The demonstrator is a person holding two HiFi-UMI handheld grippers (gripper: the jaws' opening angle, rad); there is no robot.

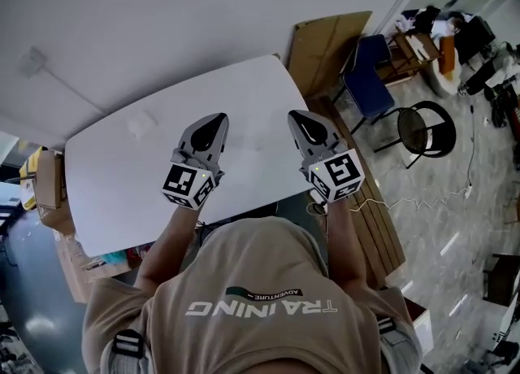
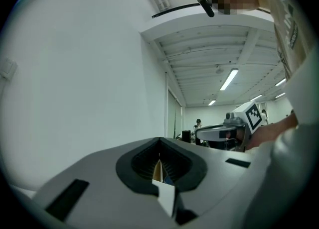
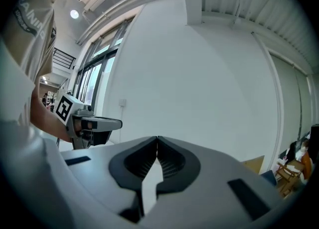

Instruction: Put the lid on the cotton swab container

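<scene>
Our beige shirt (image 1: 260, 299) sits at the near side of the white table (image 1: 106, 193). Over the table's near half we hold L gripper (image 1: 210, 127) & R gripper (image 1: 307, 125), both w/ jaws pressed together, nothing between. Faint pale shape (image 1: 140, 125) lies on the table's far-left part; can't tell if it's the swab container.

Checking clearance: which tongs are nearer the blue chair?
Right. The right tongs are over the table's side toward the blue chair; the left tongs are over its middle, farther.

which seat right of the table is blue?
The chair beside the leaning cardboard sheet. The round stool next to it is black.
</scene>
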